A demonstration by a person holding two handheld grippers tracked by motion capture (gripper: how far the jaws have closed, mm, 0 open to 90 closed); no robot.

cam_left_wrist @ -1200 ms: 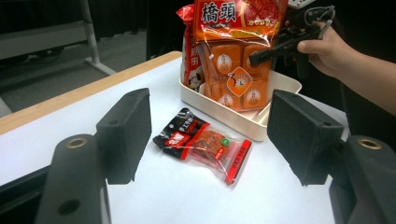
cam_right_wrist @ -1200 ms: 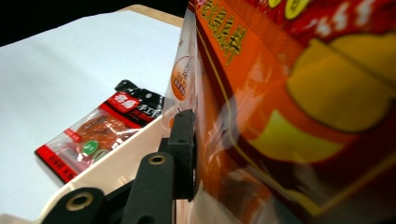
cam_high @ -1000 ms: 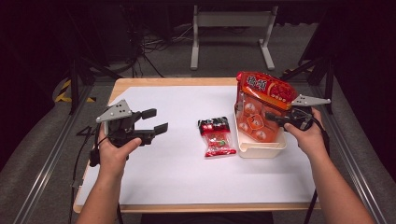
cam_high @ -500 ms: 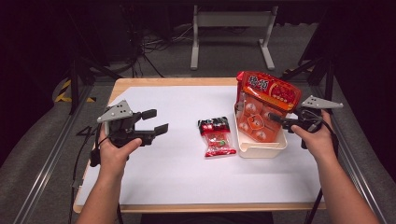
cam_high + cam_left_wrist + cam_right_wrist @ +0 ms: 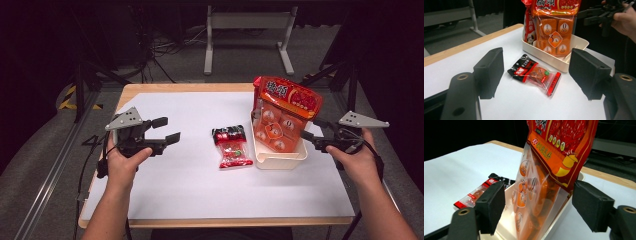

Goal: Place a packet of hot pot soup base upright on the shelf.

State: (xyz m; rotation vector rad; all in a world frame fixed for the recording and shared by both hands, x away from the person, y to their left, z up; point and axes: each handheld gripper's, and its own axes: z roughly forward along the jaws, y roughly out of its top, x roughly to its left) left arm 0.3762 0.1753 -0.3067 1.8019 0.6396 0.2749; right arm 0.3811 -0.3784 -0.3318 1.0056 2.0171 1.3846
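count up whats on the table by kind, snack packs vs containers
large orange snack bag, standing in the tray: 1
small red and black snack packets, lying on the white sheet beside the tray: 2
cream tray: 1
total: 4

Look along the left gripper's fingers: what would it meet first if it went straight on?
Probably the small red packet lying on the table, which sits between the left gripper fingers' line; the tray lies behind it. Depth is uncertain.
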